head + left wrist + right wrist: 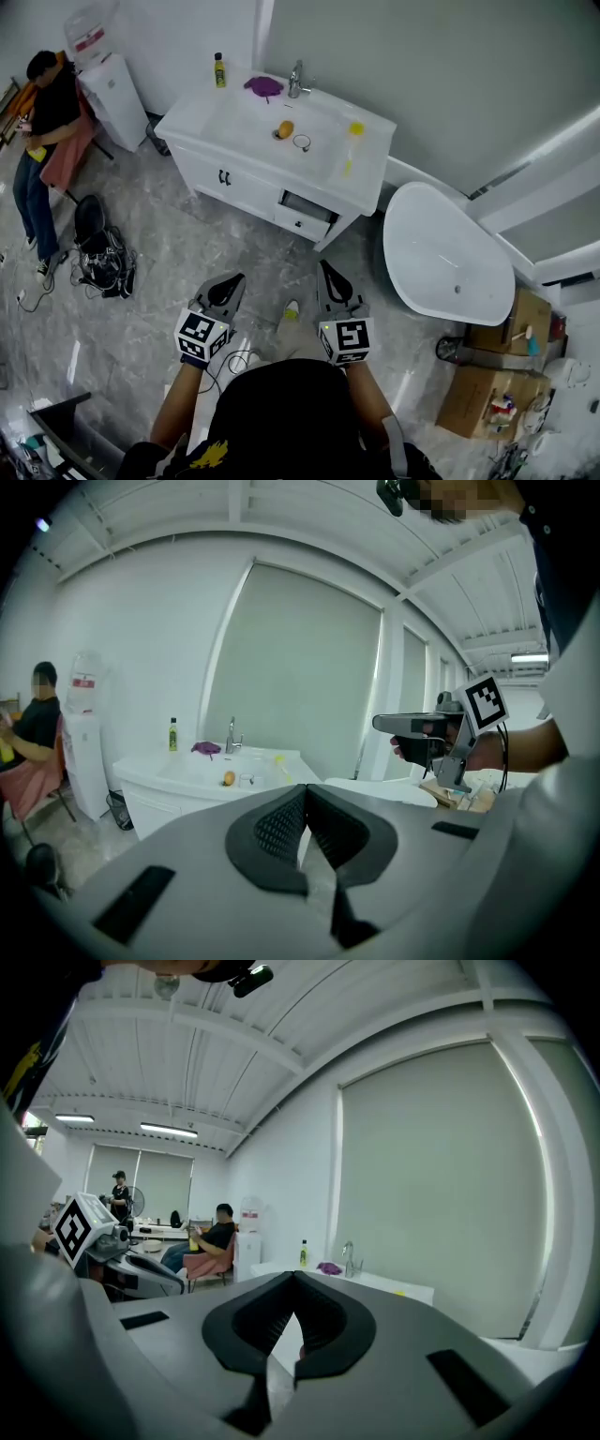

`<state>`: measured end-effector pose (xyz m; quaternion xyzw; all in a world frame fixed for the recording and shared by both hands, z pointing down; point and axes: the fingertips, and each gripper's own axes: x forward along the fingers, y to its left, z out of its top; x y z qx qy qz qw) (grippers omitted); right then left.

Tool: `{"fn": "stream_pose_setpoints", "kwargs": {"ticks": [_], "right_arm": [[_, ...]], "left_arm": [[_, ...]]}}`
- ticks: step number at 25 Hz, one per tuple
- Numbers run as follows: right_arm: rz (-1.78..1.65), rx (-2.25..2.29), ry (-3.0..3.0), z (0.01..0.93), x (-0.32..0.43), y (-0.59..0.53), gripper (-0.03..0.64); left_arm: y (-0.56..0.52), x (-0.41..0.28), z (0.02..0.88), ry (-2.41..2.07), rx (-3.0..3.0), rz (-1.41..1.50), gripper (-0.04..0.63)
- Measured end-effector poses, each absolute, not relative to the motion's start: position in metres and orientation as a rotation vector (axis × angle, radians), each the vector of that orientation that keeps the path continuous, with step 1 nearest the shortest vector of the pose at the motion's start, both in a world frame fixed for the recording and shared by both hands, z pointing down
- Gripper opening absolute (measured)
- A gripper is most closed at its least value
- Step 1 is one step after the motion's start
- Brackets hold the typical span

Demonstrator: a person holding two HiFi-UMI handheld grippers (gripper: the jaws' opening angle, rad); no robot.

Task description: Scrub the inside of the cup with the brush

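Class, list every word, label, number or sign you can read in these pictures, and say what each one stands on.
No text here can be read.
Water dispenser: red label, too small to read.
Yellow-green bottle: label too small to read.
Marker cube at left and marker cube at right: black-and-white square patterns, no letters or numbers.

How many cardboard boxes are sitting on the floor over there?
2. One cardboard box lies just right of the white bathtub; the second box sits below it in the head view. More may be hidden off-frame.
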<state>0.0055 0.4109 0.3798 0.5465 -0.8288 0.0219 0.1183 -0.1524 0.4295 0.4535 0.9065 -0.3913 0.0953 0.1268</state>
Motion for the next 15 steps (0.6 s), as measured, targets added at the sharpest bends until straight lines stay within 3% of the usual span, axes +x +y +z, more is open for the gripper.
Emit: {"fn": "stream_pose_setpoints", "kwargs": {"ticks": [15], "right_arm": [[0.337,1.682,-2.490,0.411,0.123,0.187,0.026]], "left_arm": [[0.225,-0.054,0.429,-1.192,2.675,0.357,0.017]]}}
